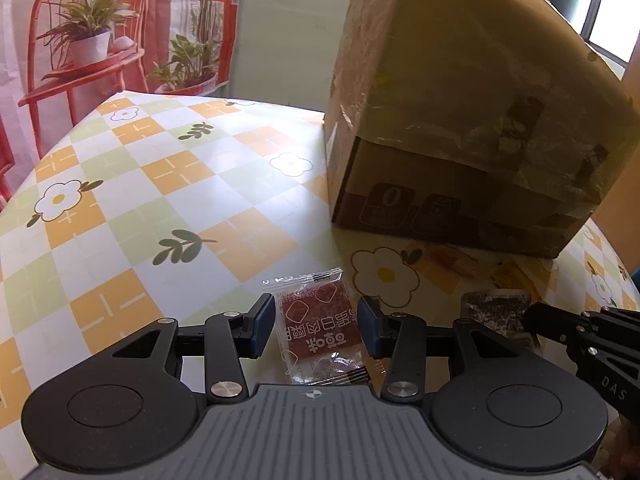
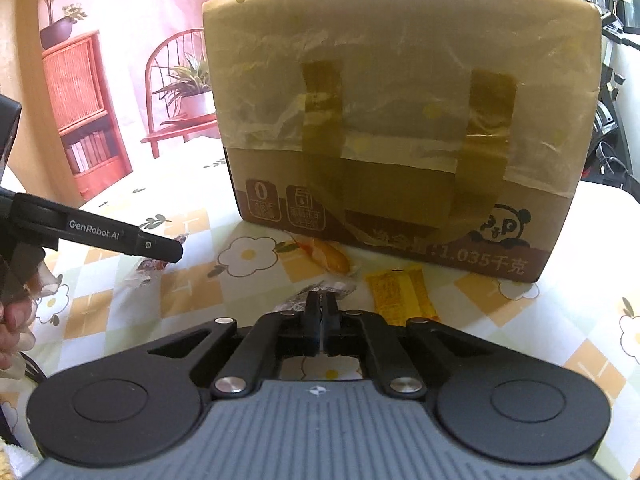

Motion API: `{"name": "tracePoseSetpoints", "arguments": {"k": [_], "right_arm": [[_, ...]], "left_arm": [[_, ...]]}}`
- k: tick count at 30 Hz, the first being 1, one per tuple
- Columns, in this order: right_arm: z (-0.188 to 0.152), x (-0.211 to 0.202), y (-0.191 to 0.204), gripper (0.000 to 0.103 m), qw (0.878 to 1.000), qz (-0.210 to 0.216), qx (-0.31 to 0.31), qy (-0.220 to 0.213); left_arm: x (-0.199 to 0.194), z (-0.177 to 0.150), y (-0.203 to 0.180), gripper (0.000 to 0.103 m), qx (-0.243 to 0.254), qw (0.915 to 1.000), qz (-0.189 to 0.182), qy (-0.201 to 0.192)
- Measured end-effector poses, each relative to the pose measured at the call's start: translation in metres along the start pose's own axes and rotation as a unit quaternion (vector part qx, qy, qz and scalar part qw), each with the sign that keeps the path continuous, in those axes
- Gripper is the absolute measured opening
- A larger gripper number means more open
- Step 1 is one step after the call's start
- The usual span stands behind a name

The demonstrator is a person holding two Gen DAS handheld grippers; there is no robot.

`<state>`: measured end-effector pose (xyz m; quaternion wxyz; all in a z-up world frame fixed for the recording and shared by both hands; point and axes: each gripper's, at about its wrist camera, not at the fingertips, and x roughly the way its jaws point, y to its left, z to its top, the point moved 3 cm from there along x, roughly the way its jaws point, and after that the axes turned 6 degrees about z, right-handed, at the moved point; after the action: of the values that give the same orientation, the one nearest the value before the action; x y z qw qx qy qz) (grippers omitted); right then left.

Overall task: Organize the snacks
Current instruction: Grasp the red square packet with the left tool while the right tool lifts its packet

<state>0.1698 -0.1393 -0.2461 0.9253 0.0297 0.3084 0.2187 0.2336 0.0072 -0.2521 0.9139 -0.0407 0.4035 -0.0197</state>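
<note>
Snack packet (image 1: pixel 320 330): clear wrapper, red square inside, white characters.

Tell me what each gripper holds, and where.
Left gripper: nothing, open around red snack packet. Right gripper: shut on dark snack packet, at its near edge.
</note>
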Motion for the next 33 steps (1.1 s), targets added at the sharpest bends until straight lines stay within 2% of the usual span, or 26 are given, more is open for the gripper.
{"name": "tracePoseSetpoints", "arguments": {"k": [5, 12, 17, 23, 33], "right_arm": [[0.004, -0.003, -0.004, 0.001, 1.0, 0.0, 0.012, -0.009], [0.022, -0.027, -0.005, 0.001, 0.998, 0.008, 0.008, -0.055], [0.038, -0.047, -0.006, 0.001, 0.996, 0.005, 0.007, -0.088], [0.062, -0.074, 0.0, 0.001, 0.991, 0.007, -0.016, -0.134], [0.104, -0.116, 0.008, 0.001, 0.974, 0.008, -0.047, -0.223]], "left_arm": [[-0.003, 0.001, 0.001, 0.048, -0.001, 0.9999, -0.006, -0.008], [-0.012, 0.009, -0.002, 0.048, 0.008, 0.9993, -0.018, -0.032], [-0.023, 0.021, -0.008, 0.048, 0.024, 0.9972, -0.03, -0.064], [-0.046, 0.045, -0.013, 0.048, 0.032, 0.9923, -0.054, -0.107], [-0.083, 0.093, -0.03, 0.048, 0.037, 0.9784, -0.099, -0.178]]}}
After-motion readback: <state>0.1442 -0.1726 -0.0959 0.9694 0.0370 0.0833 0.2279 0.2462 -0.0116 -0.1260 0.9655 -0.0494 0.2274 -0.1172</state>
